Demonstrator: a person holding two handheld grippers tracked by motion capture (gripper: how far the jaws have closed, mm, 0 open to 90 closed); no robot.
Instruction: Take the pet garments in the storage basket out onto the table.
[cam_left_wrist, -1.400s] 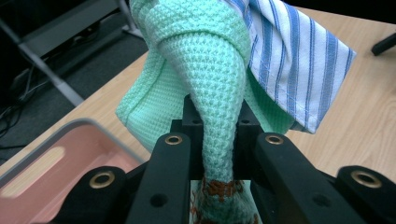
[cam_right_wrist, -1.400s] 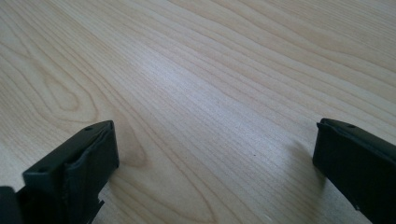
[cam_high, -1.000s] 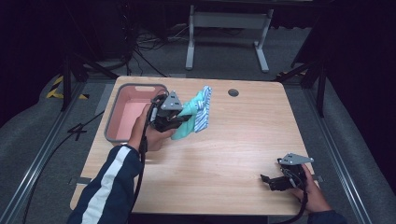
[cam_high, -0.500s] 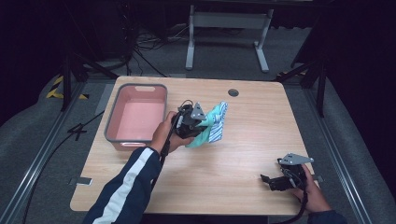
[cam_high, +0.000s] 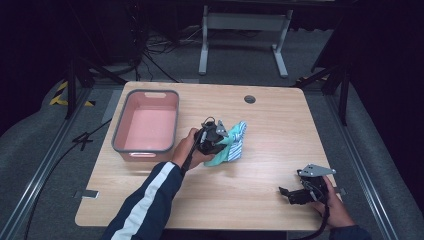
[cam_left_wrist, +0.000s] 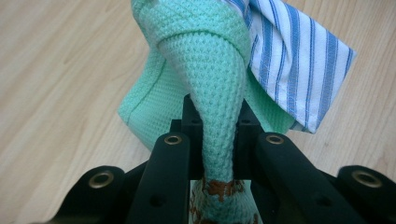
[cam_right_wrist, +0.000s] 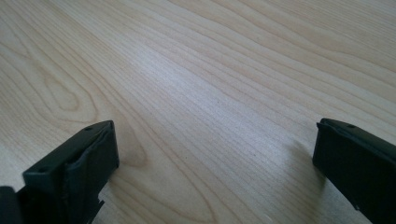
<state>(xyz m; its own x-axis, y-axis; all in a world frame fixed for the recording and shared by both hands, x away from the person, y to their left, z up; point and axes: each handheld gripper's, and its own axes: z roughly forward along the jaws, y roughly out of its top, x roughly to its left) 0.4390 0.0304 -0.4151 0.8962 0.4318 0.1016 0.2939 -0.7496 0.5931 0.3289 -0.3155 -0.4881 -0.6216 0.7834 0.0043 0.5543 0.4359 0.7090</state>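
Light wood-grain rectangular table (cam_high: 260, 200), taken as landmark. Item one: mint-green waffle-knit cloth (cam_left_wrist: 205, 70), bundled with a blue-and-white striped woven cloth (cam_left_wrist: 299, 60); both lie near the table's middle, just right of the basin, the bundle's lower folds resting on the wood. In the high view the cloth bundle (cam_high: 231, 145) sits at the tip of the left gripper (cam_high: 212, 140). Left gripper: black, jaws pinched tight on a twisted neck of the green cloth, which passes up between them in the left gripper view; brown speckled marks show on the cloth at the bottom of that view. The holding hand comes from the table's near edge in a dark sleeve with a white stripe (cam_high: 150, 205). Item two: pink rectangular plastic basin with grey rim (cam_high: 120, 135), on the table's left half, touching neither cloth nor gripper. Item three: small round dark grommet hole (cam_high: 250, 99), near the table's far edge, well apart from the bundle. Right gripper (cam_high: 300, 192): black with grey top plate, at the table's near right corner, jaws spread wide over bare wood, holding nothing, well apart from the cloths. Nothing lies between bundle and basin. Beyond the far edge: grey metal stand legs (cam_high: 242, 22) and cables on grey floor. No legible writing, brand or label.
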